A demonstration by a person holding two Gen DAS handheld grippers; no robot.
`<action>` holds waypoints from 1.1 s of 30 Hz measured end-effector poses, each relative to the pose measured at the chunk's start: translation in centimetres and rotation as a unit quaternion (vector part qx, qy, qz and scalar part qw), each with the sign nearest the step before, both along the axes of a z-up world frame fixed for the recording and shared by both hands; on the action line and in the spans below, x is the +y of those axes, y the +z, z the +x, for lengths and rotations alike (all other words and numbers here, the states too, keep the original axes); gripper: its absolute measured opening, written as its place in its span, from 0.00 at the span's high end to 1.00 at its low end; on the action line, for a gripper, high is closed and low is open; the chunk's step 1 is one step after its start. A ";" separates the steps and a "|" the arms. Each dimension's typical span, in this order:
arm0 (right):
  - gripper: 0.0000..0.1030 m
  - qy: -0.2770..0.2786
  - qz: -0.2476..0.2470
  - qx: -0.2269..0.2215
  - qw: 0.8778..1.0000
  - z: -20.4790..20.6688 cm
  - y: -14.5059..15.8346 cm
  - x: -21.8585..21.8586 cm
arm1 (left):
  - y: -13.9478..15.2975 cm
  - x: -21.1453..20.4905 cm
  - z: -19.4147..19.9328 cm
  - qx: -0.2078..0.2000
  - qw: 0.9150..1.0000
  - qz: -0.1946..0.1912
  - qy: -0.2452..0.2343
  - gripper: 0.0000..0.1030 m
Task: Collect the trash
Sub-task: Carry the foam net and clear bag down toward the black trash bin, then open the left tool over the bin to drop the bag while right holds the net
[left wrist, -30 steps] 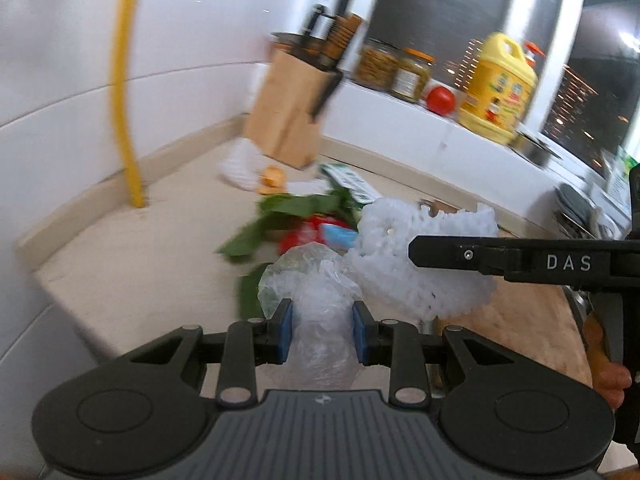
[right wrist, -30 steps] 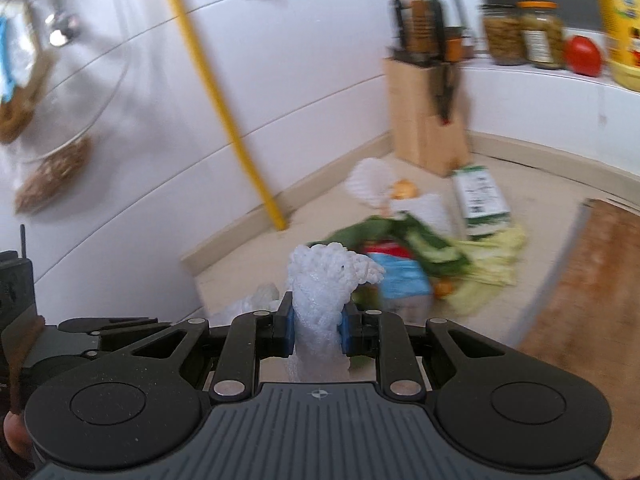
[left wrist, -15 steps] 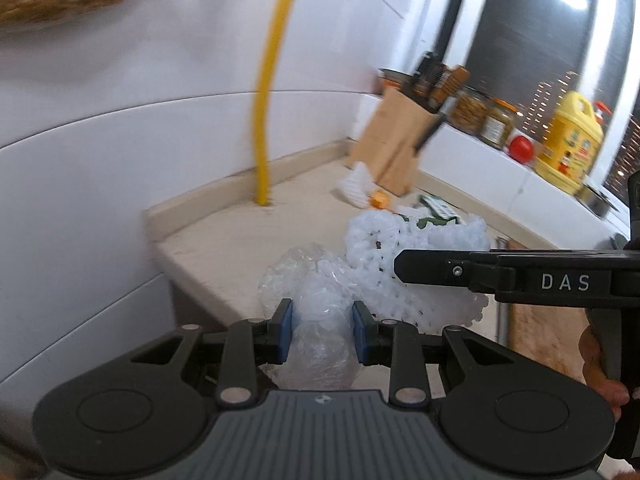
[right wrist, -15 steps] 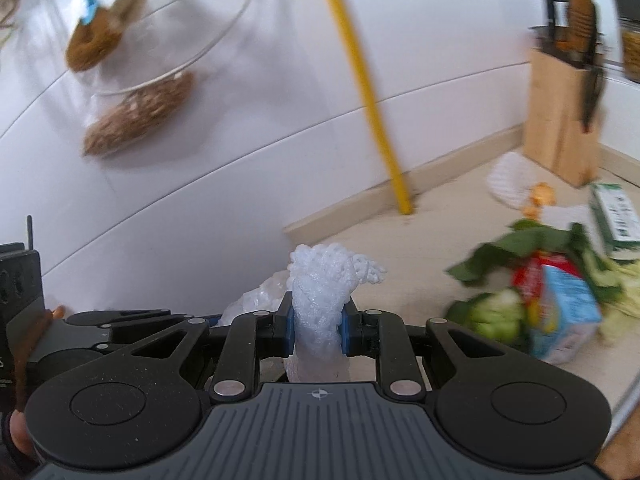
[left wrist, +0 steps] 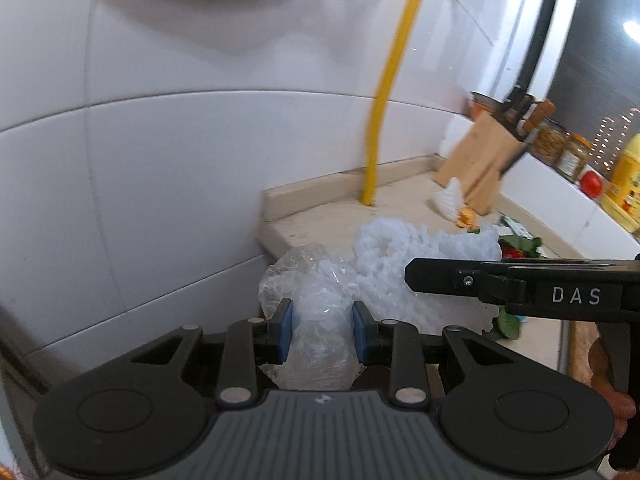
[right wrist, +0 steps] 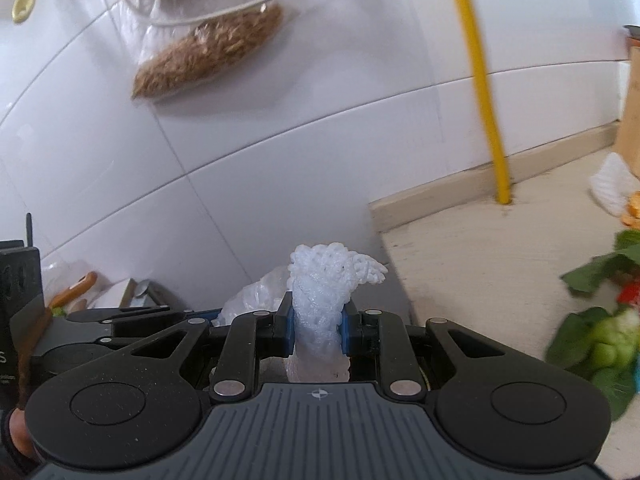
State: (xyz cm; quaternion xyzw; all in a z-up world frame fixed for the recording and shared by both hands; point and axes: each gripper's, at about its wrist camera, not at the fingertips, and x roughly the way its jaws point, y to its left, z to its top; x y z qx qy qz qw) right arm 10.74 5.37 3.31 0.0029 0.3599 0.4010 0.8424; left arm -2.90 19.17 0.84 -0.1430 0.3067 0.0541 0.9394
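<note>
While held past the counter's end: both grippers loaded.
Counter: beige, ends at white tiled wall; yellow pipe rising from its back edge.
Leftover pile: greens and red scraps on counter, right of right gripper, apart from it.
Foam net: white, pinched between right gripper pads, bunched top poking above them.
Plastic wrap: clear, crumpled, clamped between left gripper pads, touching foam net on its right.
</note>
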 end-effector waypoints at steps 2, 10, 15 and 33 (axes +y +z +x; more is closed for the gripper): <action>0.74 0.008 -0.004 0.005 1.000 0.1 -0.4 0.9 | -0.5 0.9 -0.2 0.005 1.000 -0.007 0.013 0.75; 0.74 0.024 -0.032 0.029 0.999 0.7 -2.7 3.9 | -2.9 3.3 0.0 0.026 0.998 -0.022 0.050 0.75; 0.74 0.023 -0.052 0.041 0.998 1.2 -4.5 5.5 | -4.7 4.4 0.8 0.049 0.996 -0.026 0.063 0.75; 0.74 0.002 -0.105 0.078 0.991 3.7 -10.4 8.2 | -8.8 6.3 4.6 0.140 0.985 -0.029 0.092 0.75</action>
